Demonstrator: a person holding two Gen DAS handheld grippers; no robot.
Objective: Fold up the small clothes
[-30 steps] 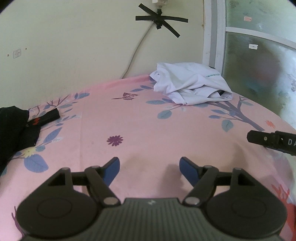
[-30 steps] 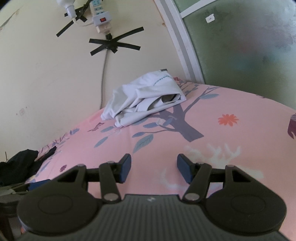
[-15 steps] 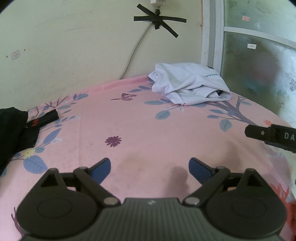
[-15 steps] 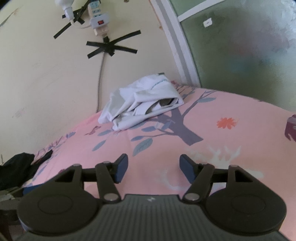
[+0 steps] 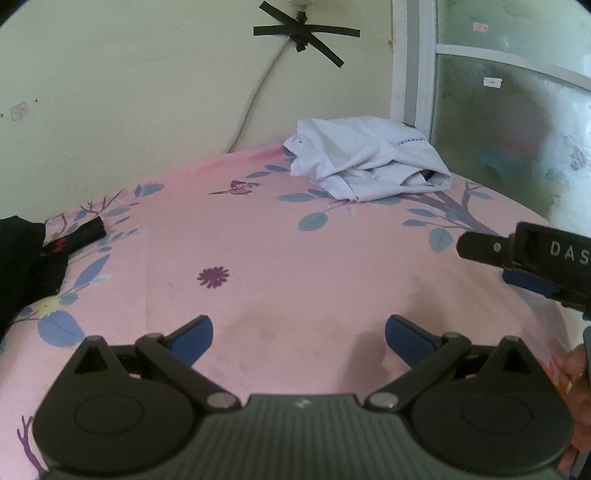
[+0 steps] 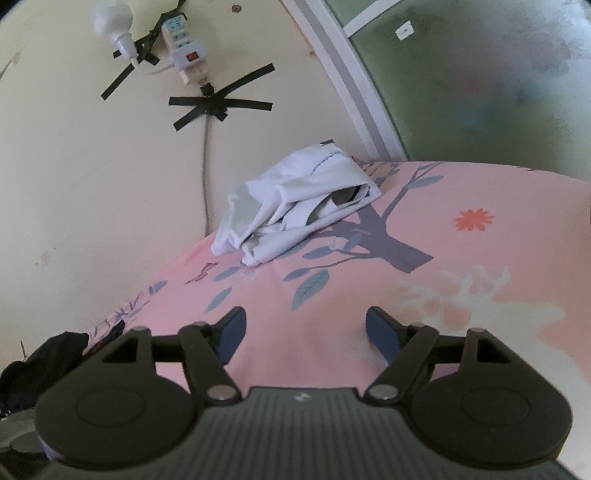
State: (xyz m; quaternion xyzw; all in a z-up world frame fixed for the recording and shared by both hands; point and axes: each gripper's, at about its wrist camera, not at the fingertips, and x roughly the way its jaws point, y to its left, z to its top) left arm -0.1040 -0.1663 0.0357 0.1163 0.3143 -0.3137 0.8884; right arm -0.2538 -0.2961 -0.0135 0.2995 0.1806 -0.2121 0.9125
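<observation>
A crumpled white garment (image 5: 369,162) lies at the far end of the pink floral bed sheet (image 5: 280,258), near the wall and window; it also shows in the right wrist view (image 6: 295,206). A black garment (image 5: 26,258) lies at the left edge of the bed and shows low left in the right wrist view (image 6: 44,358). My left gripper (image 5: 298,336) is open and empty, low over the sheet. My right gripper (image 6: 306,330) is open and empty; its fingertips (image 5: 480,249) show at the right edge of the left wrist view.
A cream wall (image 5: 129,92) with a cable taped in black crosses (image 5: 303,33) backs the bed. A power strip (image 6: 186,55) and a bulb (image 6: 114,18) hang on it. A frosted window (image 5: 517,122) stands at the right.
My left gripper's jaws have opened wider. Both grippers have moved a little forward toward the white garment. My right gripper's jaws have opened slightly.
</observation>
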